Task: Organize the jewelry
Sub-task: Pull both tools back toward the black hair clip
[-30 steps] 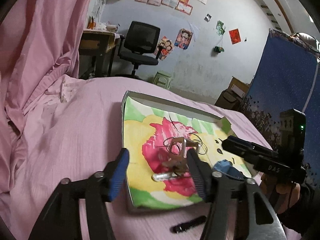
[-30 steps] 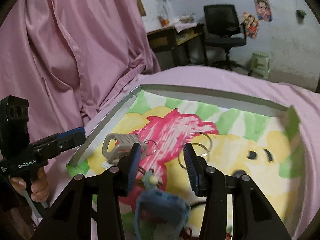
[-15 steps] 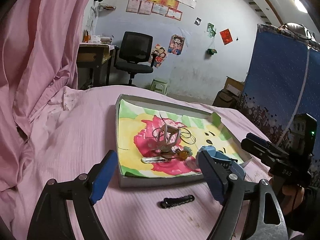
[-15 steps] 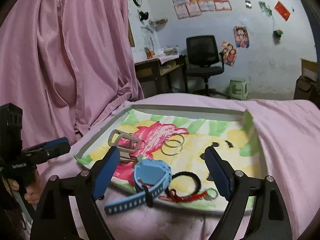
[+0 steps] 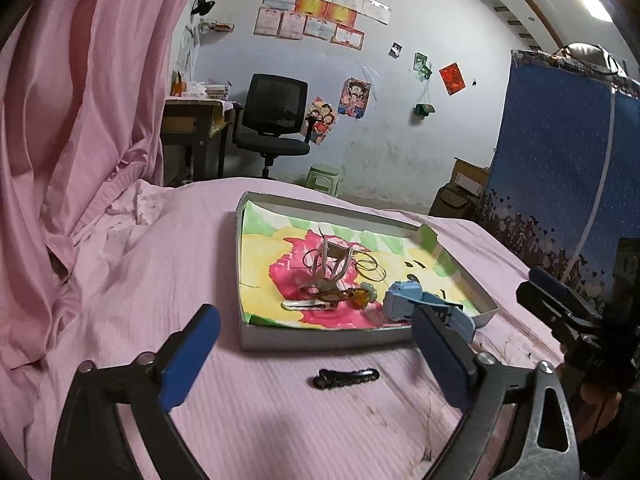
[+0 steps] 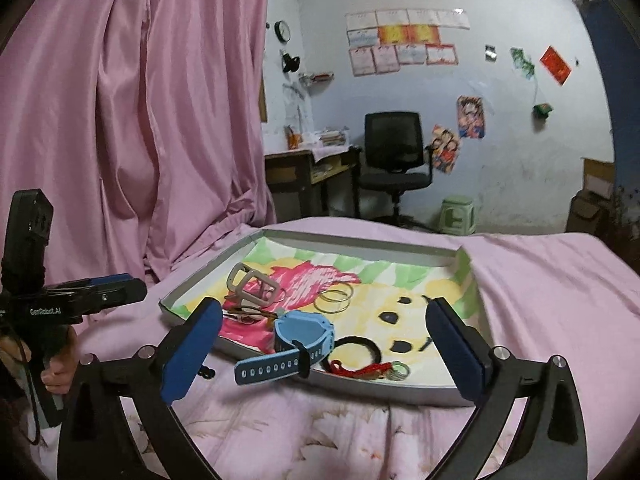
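left gripper: jaws just spread wide, nothing held | right gripper: jaws just spread wide, nothing held | watch: laid over tray edge | clip: on bed

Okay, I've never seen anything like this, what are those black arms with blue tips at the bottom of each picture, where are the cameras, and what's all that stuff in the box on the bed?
No robot here: a person holds a hand tool in each hand, each with two-fingered tongs and a wide-angle camera looking forward along the fingers. One picture is from the left tongs, the other from the right tongs. Each also catches the other tool at its edge.

On the pink bedsheet sits a shallow tray lined with a bright painted sheet. In it lie a blue watch with its strap hanging over the rim, thin bangles, a grey buckle-like piece, a black band and a red cord. A black hair clip lies outside on the sheet.

Both tongs have just been opening and hold nothing.
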Action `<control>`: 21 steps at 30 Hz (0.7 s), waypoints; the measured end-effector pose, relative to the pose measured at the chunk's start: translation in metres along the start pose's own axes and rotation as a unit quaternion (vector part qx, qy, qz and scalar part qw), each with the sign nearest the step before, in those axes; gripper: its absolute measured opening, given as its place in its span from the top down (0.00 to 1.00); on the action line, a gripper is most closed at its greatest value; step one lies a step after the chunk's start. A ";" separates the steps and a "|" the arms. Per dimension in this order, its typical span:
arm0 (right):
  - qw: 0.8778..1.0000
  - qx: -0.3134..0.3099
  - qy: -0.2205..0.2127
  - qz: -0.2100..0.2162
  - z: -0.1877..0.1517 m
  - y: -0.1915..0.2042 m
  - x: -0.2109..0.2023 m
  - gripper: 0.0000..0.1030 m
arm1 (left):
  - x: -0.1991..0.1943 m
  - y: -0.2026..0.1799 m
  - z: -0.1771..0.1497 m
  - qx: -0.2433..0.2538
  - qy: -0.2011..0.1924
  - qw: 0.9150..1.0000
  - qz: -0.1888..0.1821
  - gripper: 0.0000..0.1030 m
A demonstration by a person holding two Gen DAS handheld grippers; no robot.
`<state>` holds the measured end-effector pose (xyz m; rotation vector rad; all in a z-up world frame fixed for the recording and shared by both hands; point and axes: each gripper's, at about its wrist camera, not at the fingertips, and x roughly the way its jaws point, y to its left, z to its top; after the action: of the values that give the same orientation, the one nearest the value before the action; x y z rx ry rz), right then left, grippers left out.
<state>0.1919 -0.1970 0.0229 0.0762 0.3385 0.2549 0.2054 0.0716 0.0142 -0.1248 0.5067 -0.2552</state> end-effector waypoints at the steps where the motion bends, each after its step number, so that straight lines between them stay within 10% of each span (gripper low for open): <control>1: 1.000 0.002 -0.002 -0.005 -0.002 0.000 -0.004 0.02 | -0.003 -0.002 -0.002 0.003 -0.003 1.000 0.003 0.03; 21: 0.998 0.040 -0.007 -0.048 -0.029 -0.007 -0.046 0.01 | -0.027 -0.037 -0.031 0.048 0.005 0.998 0.029 0.01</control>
<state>0.1415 -0.2145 0.0098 0.1398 0.3381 0.1456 0.1595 0.0421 0.0065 -0.0158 0.5056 -0.2227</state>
